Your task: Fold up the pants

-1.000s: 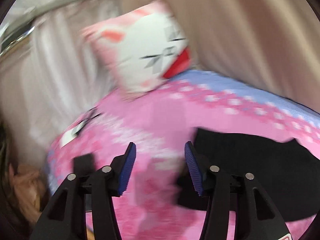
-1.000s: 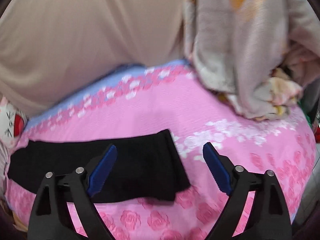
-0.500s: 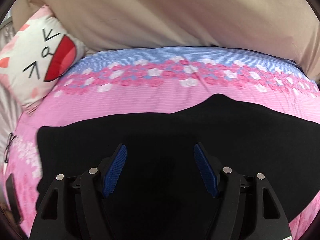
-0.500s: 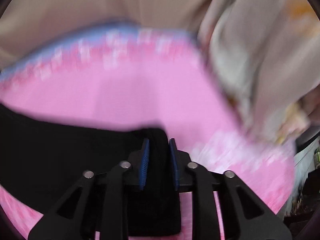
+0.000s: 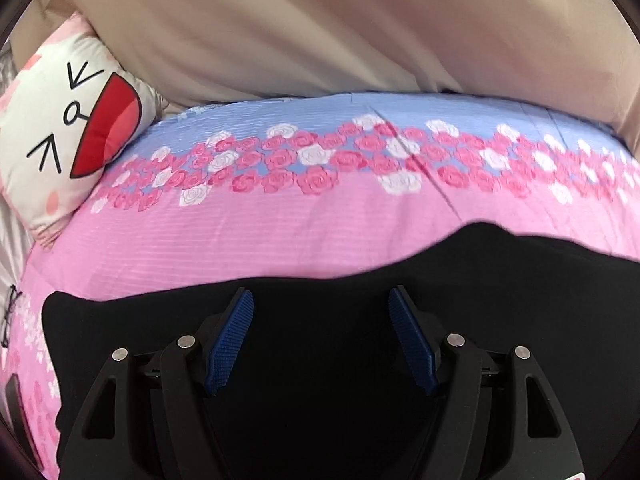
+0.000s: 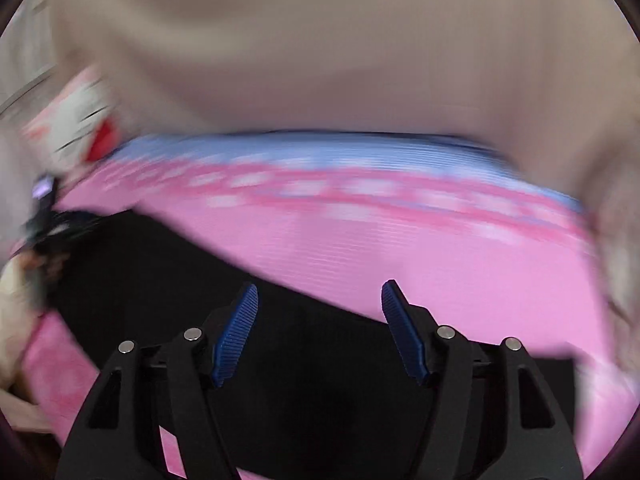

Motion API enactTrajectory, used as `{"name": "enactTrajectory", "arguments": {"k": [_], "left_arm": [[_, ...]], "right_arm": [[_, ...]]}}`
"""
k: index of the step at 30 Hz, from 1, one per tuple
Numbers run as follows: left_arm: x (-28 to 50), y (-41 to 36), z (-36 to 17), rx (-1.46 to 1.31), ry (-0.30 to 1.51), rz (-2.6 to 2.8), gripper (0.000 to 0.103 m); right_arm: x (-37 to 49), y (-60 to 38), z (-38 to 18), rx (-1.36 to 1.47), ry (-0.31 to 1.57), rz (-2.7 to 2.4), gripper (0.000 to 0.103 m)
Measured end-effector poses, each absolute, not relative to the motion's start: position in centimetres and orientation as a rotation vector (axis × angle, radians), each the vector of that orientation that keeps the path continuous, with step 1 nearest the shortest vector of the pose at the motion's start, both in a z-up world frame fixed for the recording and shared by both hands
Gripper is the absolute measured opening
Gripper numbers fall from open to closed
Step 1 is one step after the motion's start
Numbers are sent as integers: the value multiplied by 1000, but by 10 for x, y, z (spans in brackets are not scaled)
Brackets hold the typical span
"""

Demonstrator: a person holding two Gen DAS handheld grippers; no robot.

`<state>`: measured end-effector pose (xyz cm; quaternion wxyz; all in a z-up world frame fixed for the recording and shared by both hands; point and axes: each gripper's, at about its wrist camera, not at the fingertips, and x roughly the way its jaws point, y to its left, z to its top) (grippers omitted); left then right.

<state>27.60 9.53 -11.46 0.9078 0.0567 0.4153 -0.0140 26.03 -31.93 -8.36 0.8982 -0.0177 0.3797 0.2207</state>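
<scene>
Black pants [image 5: 500, 300] lie flat on a pink rose-print bedsheet [image 5: 280, 224]. In the left wrist view my left gripper [image 5: 320, 320] is open with its blue pads over the pants near their left end, holding nothing. In the blurred right wrist view the pants [image 6: 160, 264] run from the left edge down under my right gripper [image 6: 318, 316], which is open and empty above the pants' far edge.
A white cartoon-face pillow [image 5: 68, 128] sits at the far left of the bed. A beige curtain or wall [image 5: 320, 28] rises behind the bed. The sheet has a blue band [image 5: 400, 108] along the far side. A blurred hand shows at the left edge of the right wrist view [image 6: 12, 292].
My right gripper, shut on the pants' end half a second ago, has opened and swung left. My left gripper stays open and has moved slightly forward over the pants.
</scene>
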Motion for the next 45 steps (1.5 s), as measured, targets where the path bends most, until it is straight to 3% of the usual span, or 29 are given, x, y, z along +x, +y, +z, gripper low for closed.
{"name": "enactTrajectory", "arguments": {"k": [4,7,12,15,17,18,20,24,29,30,31,33,36,37,39,43,45], "left_arm": [[256,136,-84,79,793,-13,68],[239,184,-69,116,771,73,71],[235,266,-88,133,848,257,72],[246,276,-113,178,887,286,72],[257,268,-120,236,826,324,72],[263,267,-120,255,814,335,71],[287,263,-117,290,793,356,71],[318,270,-114,254,840,341,68],[270,286,-70,171,725,335,68],[259,284,-65,170,716,313,68],[246,279,-62,173,715,285,68],[229,265,-63,171,728,219,69],[210,237,-78,187,750,154,69],[206,229,-85,195,757,151,70],[209,219,-104,235,782,149,70],[225,213,-128,326,783,195,74],[237,217,-124,329,761,232,74]], "right_arm": [[314,-196,-101,-159,818,653,64],[345,-125,-113,-227,848,734,75],[374,-62,-134,-285,908,785,75],[371,-51,-138,-268,903,821,42],[367,-49,-130,-278,857,768,28],[372,-55,-124,-253,838,731,15],[389,-65,-119,-207,832,660,6],[414,-91,-127,-94,902,605,7],[374,-125,-96,-74,833,637,17],[367,-122,-96,-103,841,645,29],[363,-115,-97,-131,851,654,53],[355,-99,-100,-215,835,659,85],[347,-69,-114,-292,834,702,83],[346,-62,-120,-304,839,707,77],[350,-45,-140,-341,871,688,53],[375,-49,-139,-234,856,657,42],[388,-44,-144,-225,870,664,42]]}}
